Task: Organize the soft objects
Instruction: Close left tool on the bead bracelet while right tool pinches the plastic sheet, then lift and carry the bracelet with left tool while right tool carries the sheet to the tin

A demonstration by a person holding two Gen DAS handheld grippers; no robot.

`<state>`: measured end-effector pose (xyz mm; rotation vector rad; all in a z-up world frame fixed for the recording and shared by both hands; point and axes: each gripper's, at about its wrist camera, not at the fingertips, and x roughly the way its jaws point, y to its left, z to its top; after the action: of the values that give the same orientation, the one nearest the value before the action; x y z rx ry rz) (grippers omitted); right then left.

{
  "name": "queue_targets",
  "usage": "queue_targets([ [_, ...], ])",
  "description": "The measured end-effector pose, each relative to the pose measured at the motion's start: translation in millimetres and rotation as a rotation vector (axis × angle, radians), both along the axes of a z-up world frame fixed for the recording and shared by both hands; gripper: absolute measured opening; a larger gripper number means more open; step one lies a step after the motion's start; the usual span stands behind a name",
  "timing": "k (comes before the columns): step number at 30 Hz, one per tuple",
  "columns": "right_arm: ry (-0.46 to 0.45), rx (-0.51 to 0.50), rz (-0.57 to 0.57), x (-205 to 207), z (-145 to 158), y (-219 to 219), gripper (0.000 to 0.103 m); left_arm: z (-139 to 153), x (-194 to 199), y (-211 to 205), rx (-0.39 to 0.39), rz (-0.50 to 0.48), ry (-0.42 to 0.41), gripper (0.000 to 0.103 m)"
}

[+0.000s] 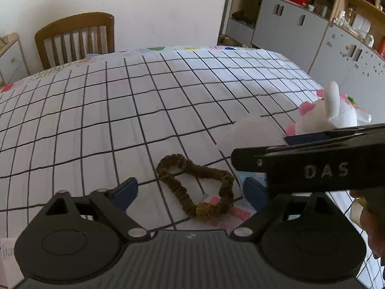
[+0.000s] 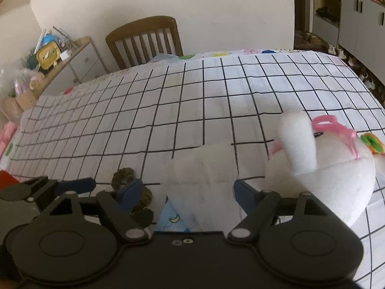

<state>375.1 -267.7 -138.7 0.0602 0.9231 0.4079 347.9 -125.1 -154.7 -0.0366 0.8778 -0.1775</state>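
Observation:
A brown scrunchie (image 1: 196, 185) with a gold bead lies on the checked tablecloth (image 1: 120, 110) between the fingers of my open left gripper (image 1: 190, 189). My right gripper (image 2: 185, 191) is open around a white folded cloth or tissue pack (image 2: 204, 175), without pinching it; the cloth also shows in the left wrist view (image 1: 250, 134). A white plush bunny with pink trim (image 2: 320, 166) sits just right of the right gripper, touching its right finger (image 2: 245, 192). The bunny shows in the left wrist view (image 1: 332, 113) behind the right gripper's body (image 1: 312, 166). The scrunchie (image 2: 125, 175) is partly hidden by my right gripper's left finger.
A wooden chair (image 1: 77, 38) stands at the table's far edge. Grey cabinets and shelves (image 1: 300, 24) line the right wall. A low cluttered cabinet (image 2: 55, 60) stands at the far left. A blue patterned packet (image 2: 173, 219) lies under the white cloth.

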Motion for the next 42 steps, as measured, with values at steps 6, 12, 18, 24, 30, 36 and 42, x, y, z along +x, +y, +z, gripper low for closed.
queue_targets([
  [6, -0.002, -0.017, -0.016, 1.1, -2.4, -0.3, 0.063, -1.6, 1.8, 1.7, 0.005, 0.001, -0.009, 0.063],
  [12, 0.001, -0.032, -0.016, 0.1, -4.9, -2.5, 0.040, 0.3, -1.1, 5.8, 0.041, 0.005, -0.022, 0.034],
  [18, -0.011, -0.041, 0.005, -2.5, -2.8, -3.8, 0.016, 4.4, -2.3, 17.9, 0.031, 0.037, -0.038, 0.020],
  [24, -0.058, -0.013, 0.027, -11.3, 6.9, -5.7, 0.002, 12.9, -6.5, 24.3, 0.028, 0.055, -0.065, 0.012],
  [30, -0.091, 0.020, 0.061, -25.0, 25.3, -4.8, 0.001, 28.1, -18.0, 31.5, 0.022, 0.076, -0.096, 0.011],
  [36, -0.117, 0.062, 0.085, -40.3, 47.5, -6.1, 0.001, 48.1, -36.0, 41.6, -0.001, 0.090, -0.128, 0.010],
  [42, -0.161, 0.060, 0.115, -56.9, 68.9, -3.8, 0.002, 62.1, -50.3, 50.4, -0.014, 0.091, -0.127, 0.010],
])
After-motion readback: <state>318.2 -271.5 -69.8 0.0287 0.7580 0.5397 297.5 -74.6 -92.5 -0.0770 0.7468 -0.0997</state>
